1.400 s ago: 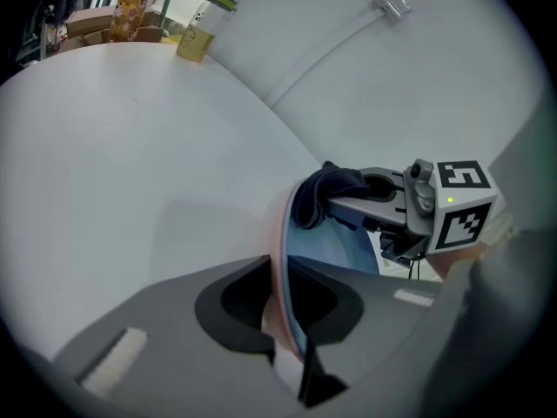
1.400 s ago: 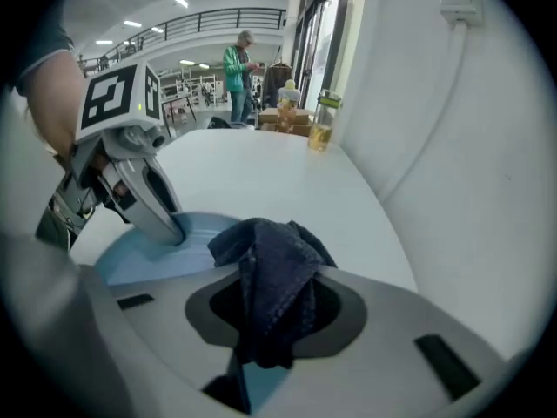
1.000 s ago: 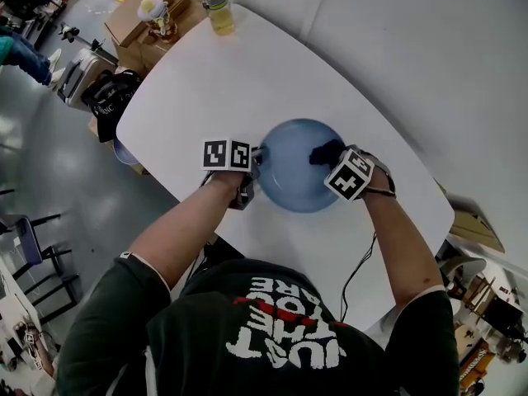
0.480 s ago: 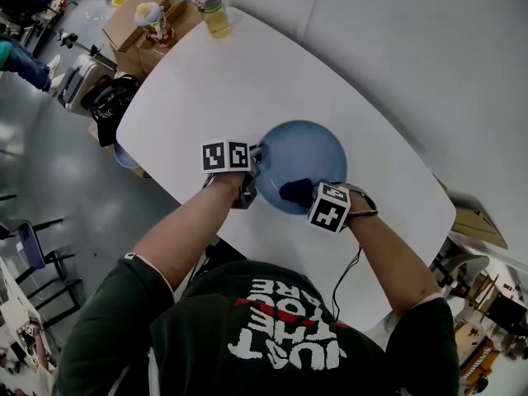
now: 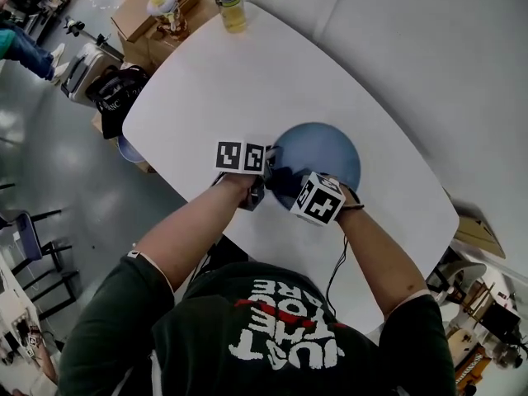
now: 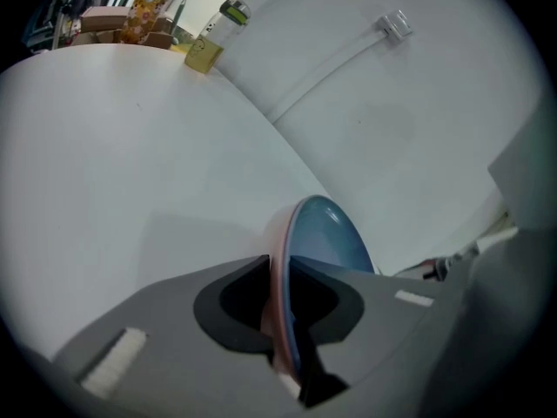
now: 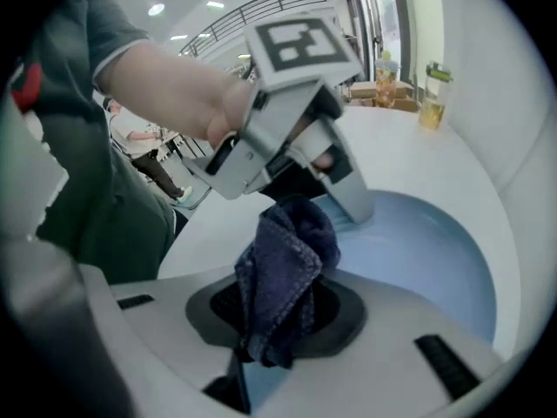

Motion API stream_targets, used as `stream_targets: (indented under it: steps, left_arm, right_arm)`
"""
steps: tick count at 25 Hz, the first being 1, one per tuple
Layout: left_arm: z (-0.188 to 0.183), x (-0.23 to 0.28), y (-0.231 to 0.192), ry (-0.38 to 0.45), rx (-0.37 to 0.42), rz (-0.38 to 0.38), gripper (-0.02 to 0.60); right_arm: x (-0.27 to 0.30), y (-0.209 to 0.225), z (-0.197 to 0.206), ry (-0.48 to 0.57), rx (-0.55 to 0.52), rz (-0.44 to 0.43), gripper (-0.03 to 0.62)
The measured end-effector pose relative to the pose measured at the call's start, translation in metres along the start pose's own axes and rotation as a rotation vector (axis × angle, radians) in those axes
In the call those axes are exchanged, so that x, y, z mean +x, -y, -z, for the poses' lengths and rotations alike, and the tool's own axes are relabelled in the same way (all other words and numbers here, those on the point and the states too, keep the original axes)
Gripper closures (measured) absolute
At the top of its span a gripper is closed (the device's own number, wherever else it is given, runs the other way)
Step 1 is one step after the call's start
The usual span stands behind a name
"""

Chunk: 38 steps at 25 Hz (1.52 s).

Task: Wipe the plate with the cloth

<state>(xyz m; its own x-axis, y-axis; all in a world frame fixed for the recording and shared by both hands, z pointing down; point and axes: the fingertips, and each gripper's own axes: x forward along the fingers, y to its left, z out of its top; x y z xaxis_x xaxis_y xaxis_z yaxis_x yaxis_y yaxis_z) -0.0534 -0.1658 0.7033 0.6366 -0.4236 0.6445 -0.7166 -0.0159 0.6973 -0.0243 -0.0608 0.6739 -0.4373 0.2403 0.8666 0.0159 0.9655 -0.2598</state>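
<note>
Both claws pinching: one on the plate (image 5: 332, 149), one on the cloth (image 7: 284, 268).
The blue plate sits on the white table (image 5: 247, 73), close to its near edge. The left gripper (image 6: 280, 307) is clamped on the plate's left rim. The right gripper (image 7: 278, 320) squeezes the bunched dark-blue cloth, which hangs over the plate's near-left part, just beside the left gripper.
</note>
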Motion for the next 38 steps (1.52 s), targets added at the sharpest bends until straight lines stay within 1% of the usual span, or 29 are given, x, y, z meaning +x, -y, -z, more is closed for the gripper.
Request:
stream_targets:
  steps: [1, 2, 4, 5, 6, 10, 13, 16, 19, 21, 23, 25, 27, 30, 35, 36, 38]
  left_arm:
    - [0.001, 0.000, 0.001, -0.013, 0.018, 0.004, 0.535]
    - [0.003, 0.001, 0.002, -0.025, 0.034, 0.008, 0.537]
    - [0.005, 0.000, 0.002, -0.045, 0.056, 0.015, 0.538]
    - [0.006, 0.000, 0.001, -0.051, 0.062, 0.017, 0.540]
    - [0.007, -0.001, 0.001, -0.055, 0.064, 0.018, 0.540]
    - [0.009, 0.000, 0.003, -0.065, 0.072, 0.021, 0.540]
    - [0.002, -0.002, 0.001, -0.060, 0.104, 0.007, 0.541]
    - [-0.004, -0.003, -0.002, -0.066, 0.132, -0.001, 0.540]
    - [-0.007, -0.002, -0.003, -0.063, 0.130, 0.008, 0.540]
    - [-0.009, -0.003, -0.005, -0.050, 0.120, 0.008, 0.541]
    - [-0.011, -0.003, -0.006, -0.034, 0.099, 0.005, 0.541]
    - [-0.013, -0.003, -0.008, -0.020, 0.070, 0.005, 0.541]
    - [-0.014, -0.004, -0.010, -0.008, 0.042, 0.004, 0.541]
    - [-0.015, -0.005, -0.013, 0.008, 0.011, -0.006, 0.540]
    - [-0.017, -0.003, -0.014, 0.040, -0.030, -0.024, 0.537]
    - [-0.018, -0.003, -0.014, 0.050, -0.038, -0.029, 0.535]
    - [-0.019, -0.003, -0.015, 0.070, -0.055, -0.036, 0.532]
  right_arm:
    - [-0.012, 0.008, 0.001, 0.020, 0.033, 0.002, 0.508]
    - [-0.026, 0.022, 0.002, 0.042, 0.072, 0.028, 0.507]
    - [-0.049, 0.058, 0.004, 0.076, 0.137, 0.124, 0.507]
    - [-0.053, 0.073, 0.004, 0.083, 0.150, 0.165, 0.507]
    - [-0.050, 0.083, 0.001, 0.084, 0.147, 0.184, 0.507]
    - [-0.017, 0.096, -0.022, 0.085, 0.093, 0.184, 0.507]
    - [-0.013, 0.114, -0.036, 0.122, 0.119, 0.237, 0.507]
    - [-0.022, 0.135, -0.034, 0.123, 0.148, 0.318, 0.507]
    - [-0.037, 0.157, -0.014, 0.088, 0.197, 0.422, 0.508]
    - [-0.050, 0.165, 0.004, 0.030, 0.197, 0.489, 0.508]
    - [-0.060, 0.169, 0.028, -0.063, 0.165, 0.549, 0.508]
    - [-0.069, 0.167, 0.057, -0.183, 0.122, 0.590, 0.508]
    - [-0.072, 0.157, 0.082, -0.280, 0.091, 0.579, 0.508]
    - [-0.072, 0.132, 0.102, -0.375, 0.045, 0.490, 0.508]
    - [-0.062, 0.064, 0.120, -0.532, -0.095, 0.231, 0.508]
    - [-0.058, 0.049, 0.118, -0.536, -0.116, 0.175, 0.508]
    - [-0.049, 0.015, 0.104, -0.485, -0.125, 0.056, 0.510]
